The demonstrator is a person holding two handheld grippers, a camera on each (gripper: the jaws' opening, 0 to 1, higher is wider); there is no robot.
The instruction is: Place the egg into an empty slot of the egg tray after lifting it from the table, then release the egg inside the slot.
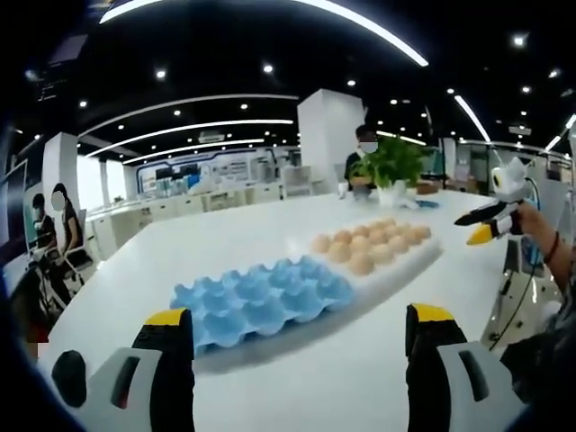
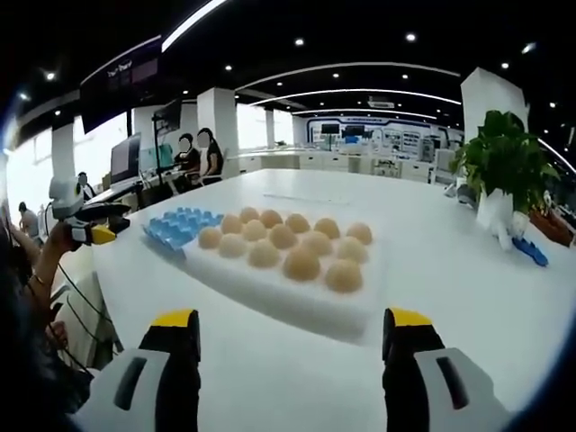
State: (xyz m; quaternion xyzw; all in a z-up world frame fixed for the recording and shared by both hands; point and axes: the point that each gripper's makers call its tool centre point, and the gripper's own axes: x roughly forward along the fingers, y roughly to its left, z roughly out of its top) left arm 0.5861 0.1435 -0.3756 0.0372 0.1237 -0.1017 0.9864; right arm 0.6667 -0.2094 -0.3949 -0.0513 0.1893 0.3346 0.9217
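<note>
Both our left gripper [image 1: 300, 360] and right gripper [image 2: 294, 355] stand apart, holding nothing. The smooth tan eggs [image 2: 283, 243] sit mid-frame on a white foam slab [image 2: 297, 301], beside the empty blue moulded egg tray [image 1: 261, 301]. Eggs look light, brittle and slippery; we should pinch one gently across its widest middle.

White worktop [image 2: 468, 261] running deep into a bright hall. Potted green plant [image 2: 506, 162] in a white pot near the far edge, small blue item [image 2: 529, 252] just beside it. Seated people [image 2: 198, 155] at desks behind; ceiling light strips [image 1: 360, 27] curving overhead; white pillar [image 1: 328, 135] beyond.
</note>
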